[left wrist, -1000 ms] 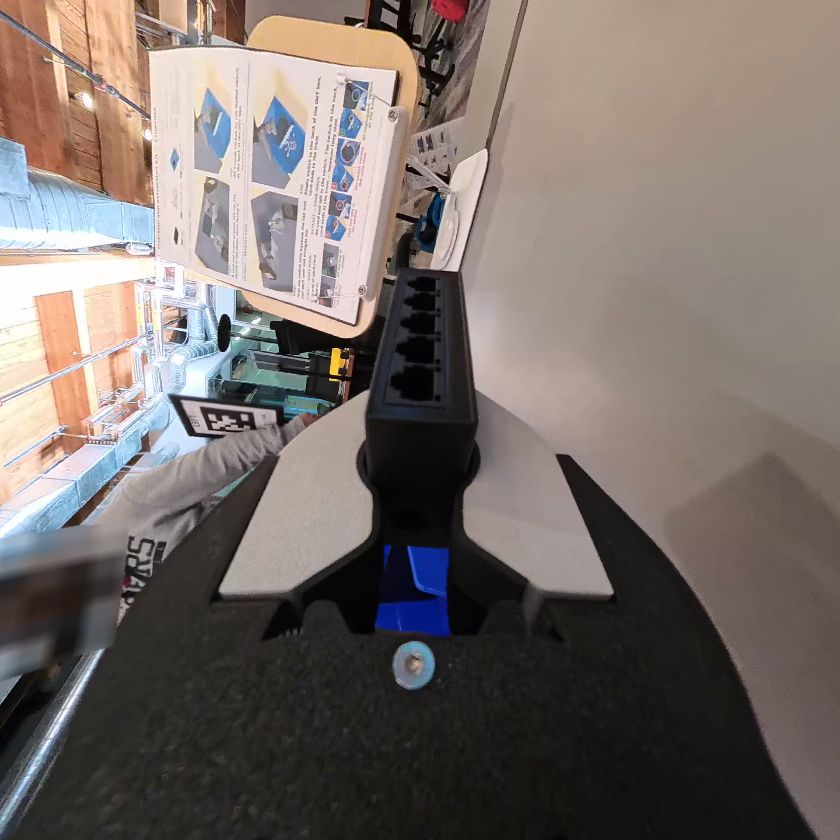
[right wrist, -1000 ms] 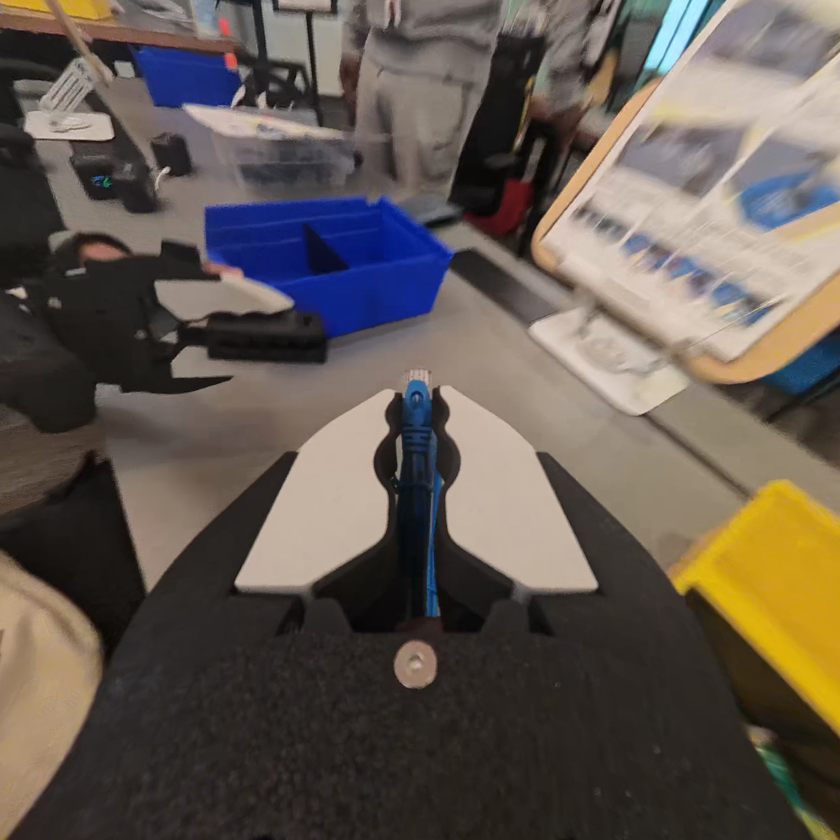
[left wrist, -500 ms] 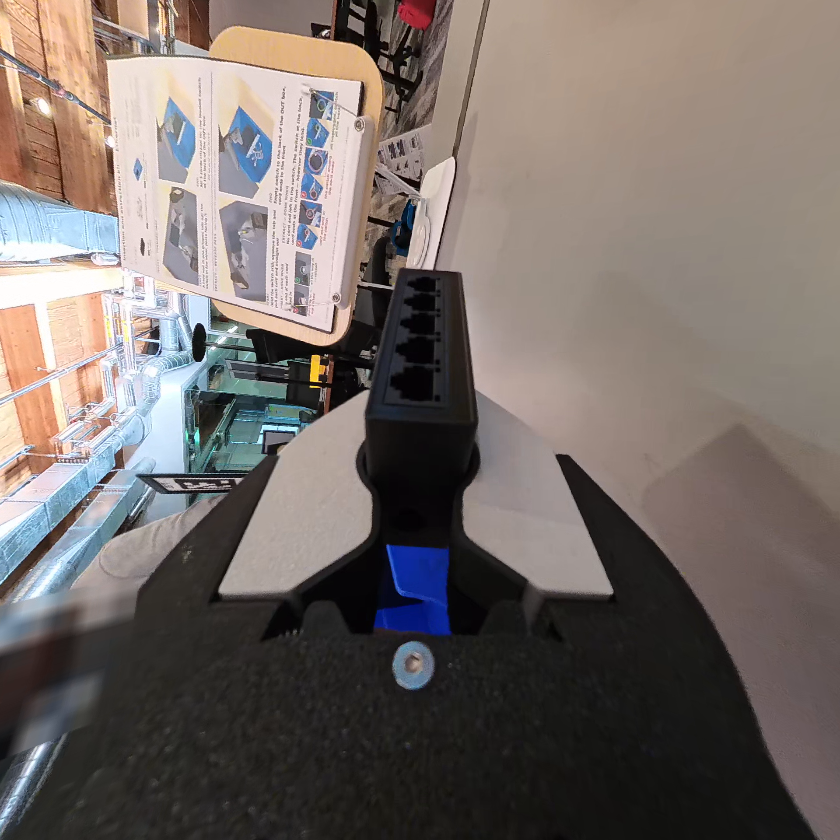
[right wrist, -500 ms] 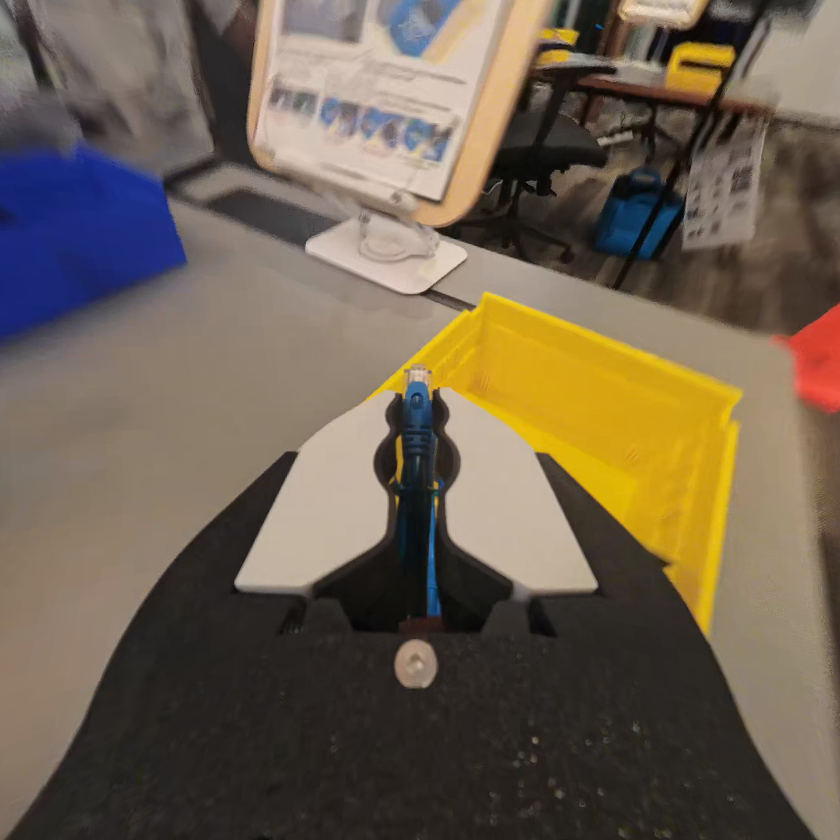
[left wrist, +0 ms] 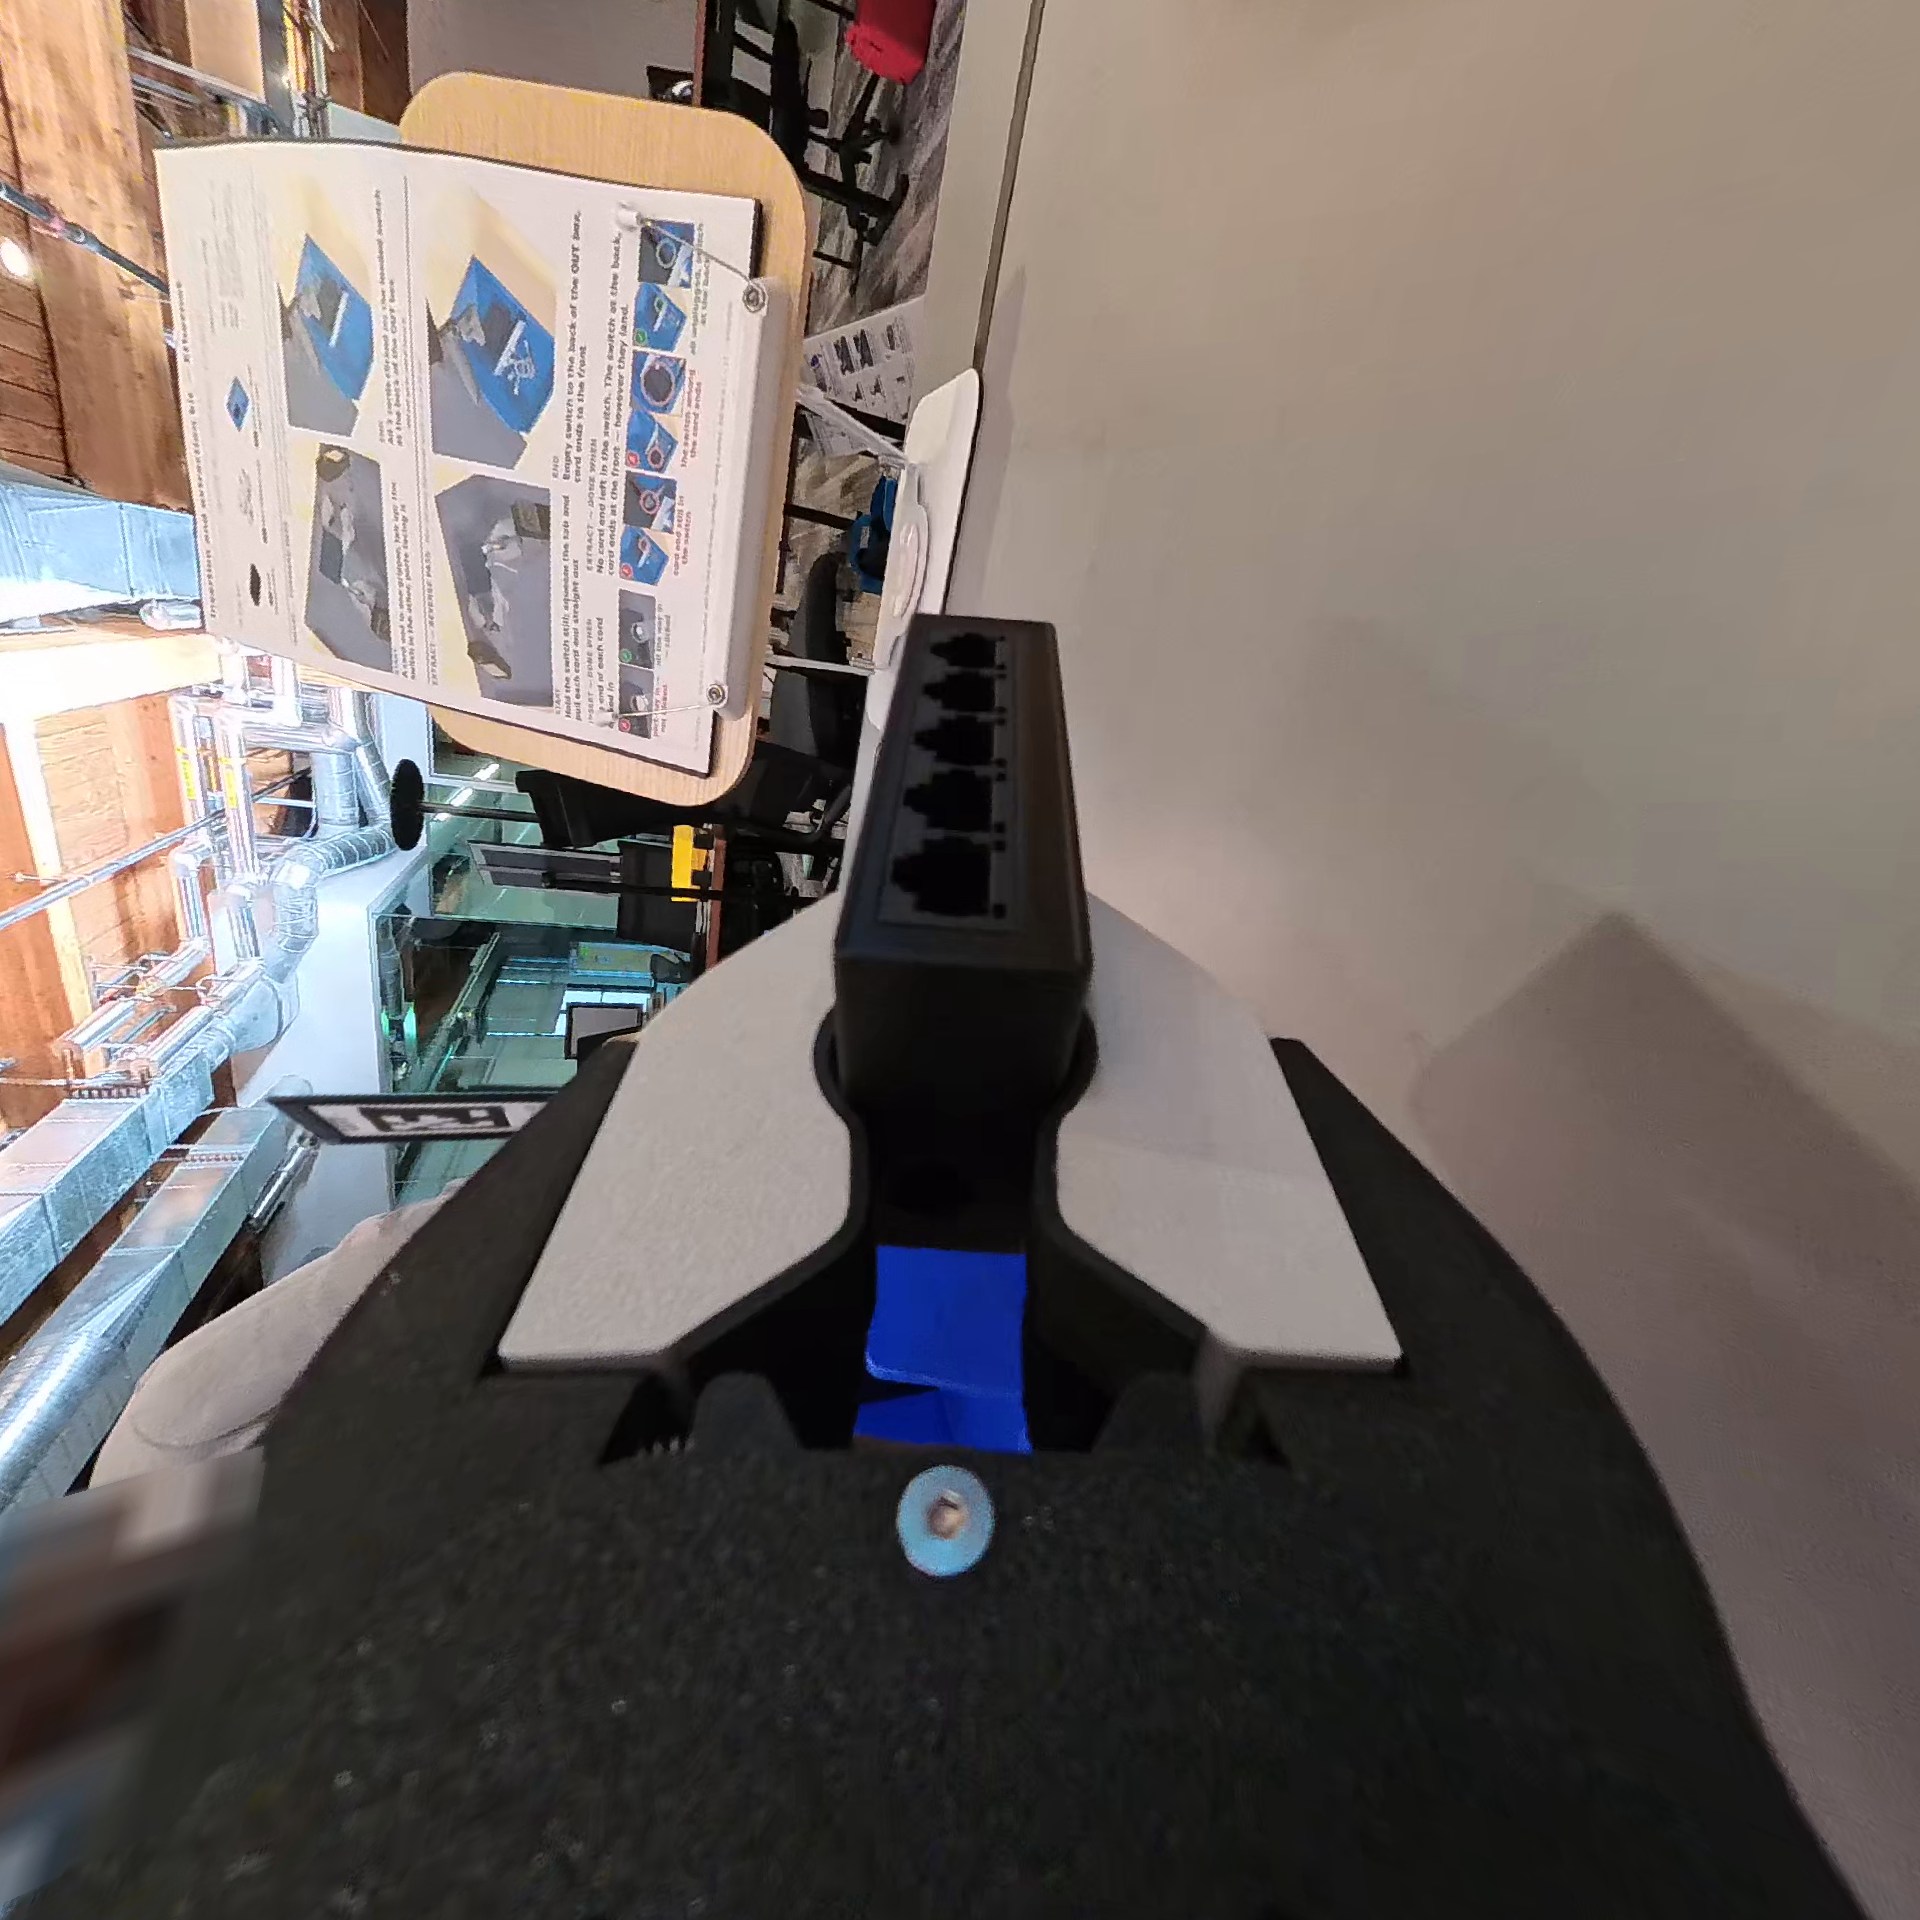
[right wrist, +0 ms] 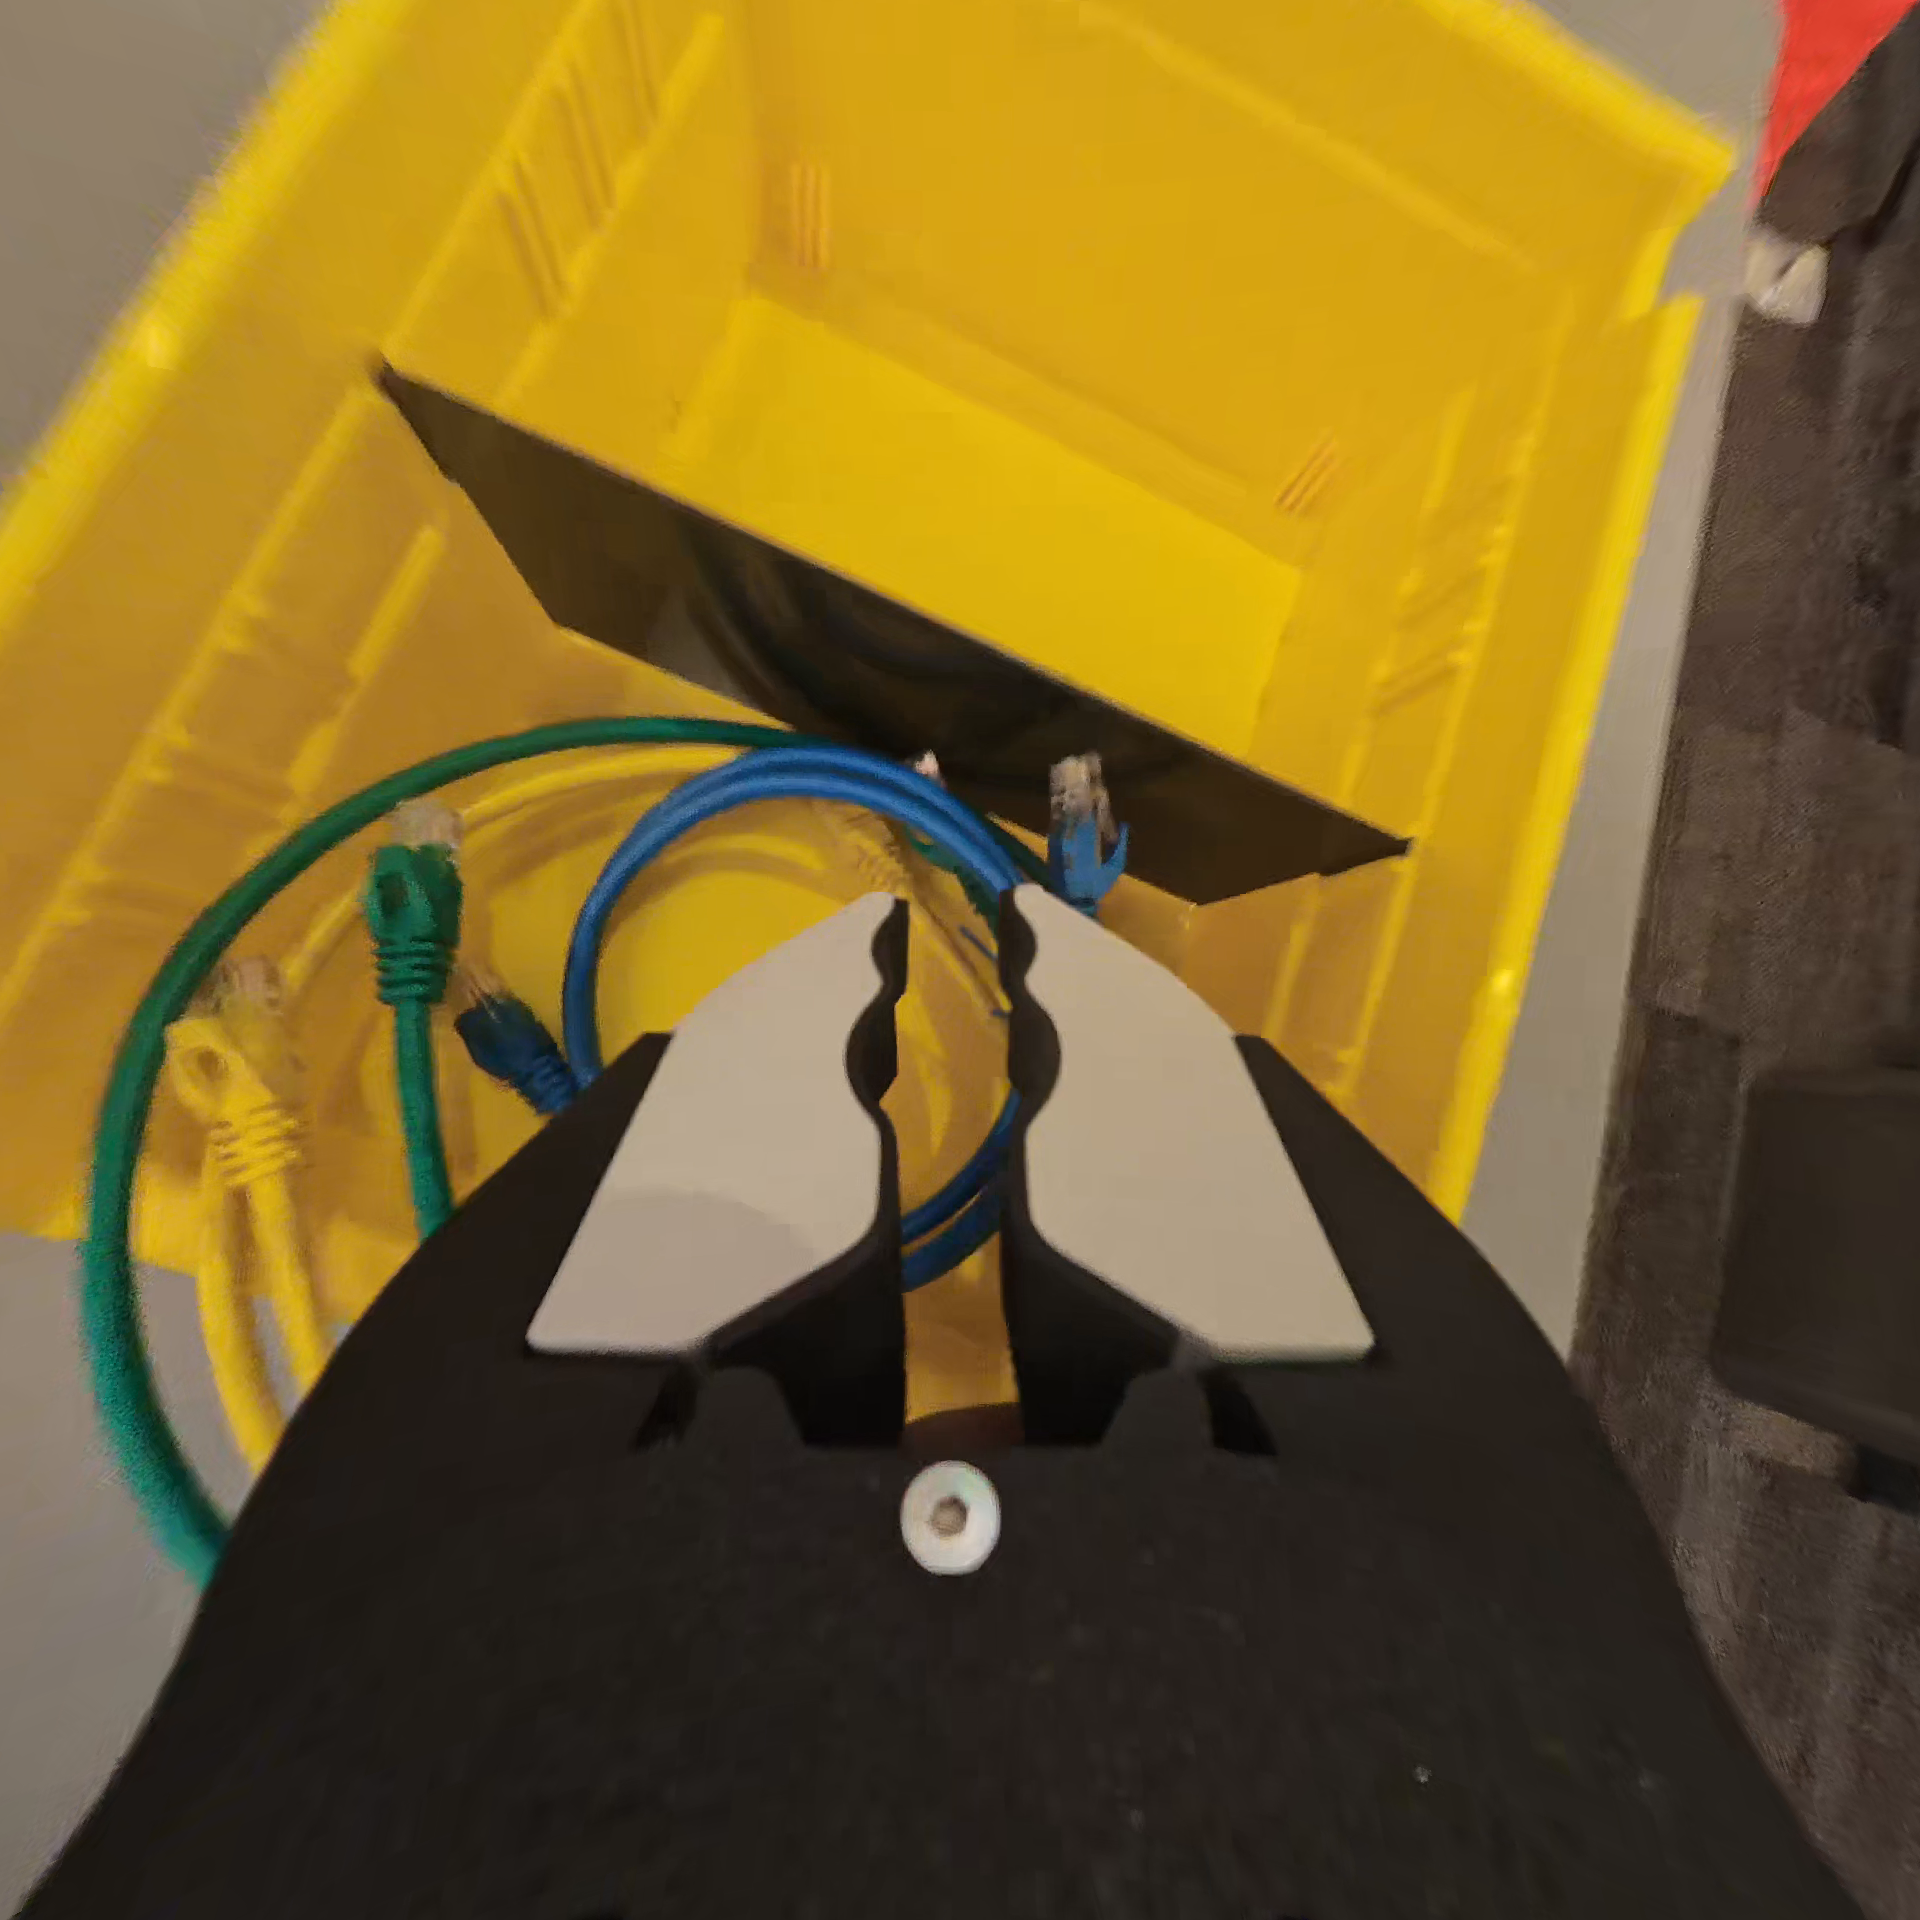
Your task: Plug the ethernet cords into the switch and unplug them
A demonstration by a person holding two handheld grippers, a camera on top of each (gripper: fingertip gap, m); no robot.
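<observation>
Clamping the switch (left wrist: 961,831) between its fingers, the left gripper (left wrist: 961,1023) held it clear of the grey table (left wrist: 1455,520), lengthwise along the gripper's axis. Its row of ports faced the left side of the left wrist view, and every port was empty. An instruction board (left wrist: 488,436) stood farther off at the table's edge.

The right gripper (right wrist: 951,935) hung over a yellow bin (right wrist: 1039,260) with its jaws apart and nothing between them. Beneath it, in the near compartment, lay the cords: a blue cord (right wrist: 665,862) coiled directly under the fingertips, one plug up against the black divider (right wrist: 883,644); a green cord (right wrist: 410,935) looping to the left; and a yellow cord (right wrist: 244,1132) beside that. Green and yellow both trailed over the bin's near edge onto the table. The far compartment looked empty. The right wrist view was blurred, so I could not tell whether a fourth cord sat among them.

Judging from this, the task was near its end or between rounds: no cord was plugged in, and all visible cords rested in the bin. If the plugging round was over, what remained was putting the switch down; if not, the right gripper would need to pick a plug from the bin and bring it to a port.
</observation>
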